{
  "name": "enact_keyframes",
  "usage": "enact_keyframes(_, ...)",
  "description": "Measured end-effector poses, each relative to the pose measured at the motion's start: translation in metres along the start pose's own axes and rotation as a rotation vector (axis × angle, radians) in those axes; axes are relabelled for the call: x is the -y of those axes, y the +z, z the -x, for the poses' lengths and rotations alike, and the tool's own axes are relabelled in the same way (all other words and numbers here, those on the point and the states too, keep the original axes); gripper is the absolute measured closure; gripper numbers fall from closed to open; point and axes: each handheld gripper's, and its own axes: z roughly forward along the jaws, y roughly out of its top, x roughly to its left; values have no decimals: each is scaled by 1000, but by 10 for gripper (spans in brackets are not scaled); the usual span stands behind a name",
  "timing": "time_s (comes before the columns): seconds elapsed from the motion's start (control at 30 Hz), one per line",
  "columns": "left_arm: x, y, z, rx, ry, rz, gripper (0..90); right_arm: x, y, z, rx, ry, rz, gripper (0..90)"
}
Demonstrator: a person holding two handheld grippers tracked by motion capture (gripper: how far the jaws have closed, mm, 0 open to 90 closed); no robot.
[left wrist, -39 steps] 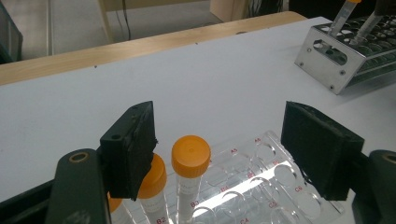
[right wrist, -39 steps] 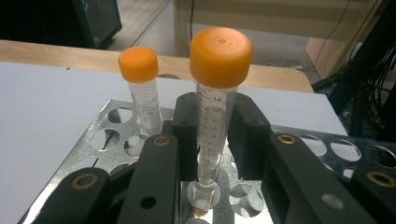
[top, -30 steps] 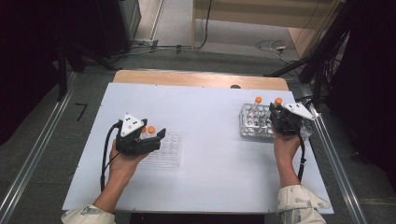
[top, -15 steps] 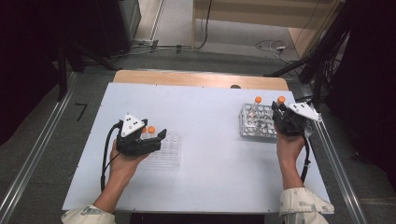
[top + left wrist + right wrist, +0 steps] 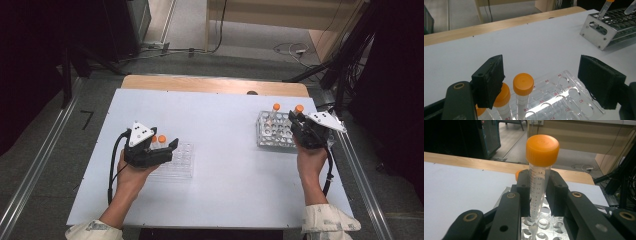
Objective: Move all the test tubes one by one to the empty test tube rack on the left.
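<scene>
White table (image 5: pixel 220 120), orange-capped tube (image 5: pixel 539 173) clamped between right gripper (image 5: pixel 539 195) fingers (image 5: pixel 524 192)

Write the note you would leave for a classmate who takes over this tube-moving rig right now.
Right gripper: shut on an orange-capped tube, its tip just above the metal rack; another capped tube stands in that rack.
Left gripper: open, jaws just widened, over the clear rack, pads clear of the tubes.
Done: at least two capped tubes stand in the clear rack.
Left, probably: carry the held tube across and seat it.
</scene>
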Motion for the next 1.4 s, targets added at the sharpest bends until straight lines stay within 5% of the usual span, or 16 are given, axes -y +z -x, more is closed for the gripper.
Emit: enact_keyframes(1.4, 0, 1, 8, 22, 19, -5, 218, -1, -4, -61, -252, -81, -63, 720)
